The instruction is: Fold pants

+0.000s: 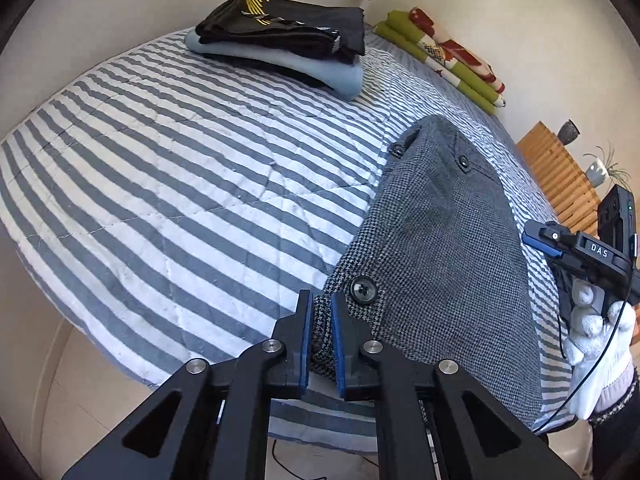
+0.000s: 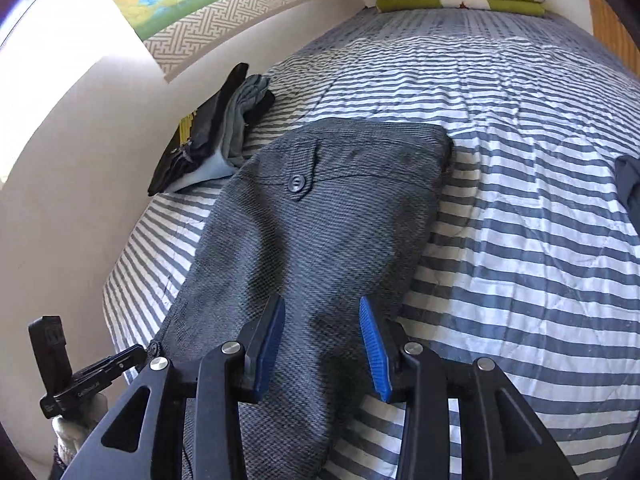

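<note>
1. Presently, my left gripper (image 1: 321,316): narrow, its blue pads pinching an edge of the grey pants (image 1: 440,240) just beside a large black button (image 1: 363,289). The cloth fills the gap between the pads.

2. My right gripper (image 2: 322,336): wide, blue pads well apart, holding nothing. It hangs over the grey pants (image 2: 320,216); I cannot tell whether the pads touch the cloth.

3. Grey pants: woven check fabric, lying lengthwise on the bed (image 1: 180,184), near its edge on my side. A buttoned pocket flap (image 2: 298,182) faces up in the right wrist view. The far end is folded over and rests on the striped cover.

4. Bed: quilted cover in grey-blue and white stripes, lightly wrinkled.

5. Stack of folded clothes (image 1: 280,44): black garments, one with yellow markings, on a light blue piece. It sits on the bed toward the wall, apart from the pants in the left wrist view.

6. Folded blankets (image 1: 444,56): green and patterned red and white, piled at the far end of the bed against the wall.

7. Gloved hand (image 1: 600,340): white glove, gripping the handle of my right gripper, seen at the right edge of the left wrist view.

8. Wooden slatted unit (image 1: 560,176): beside the bed, with a dark pot (image 1: 568,132) and a small potted plant (image 1: 604,168) on it.
</note>
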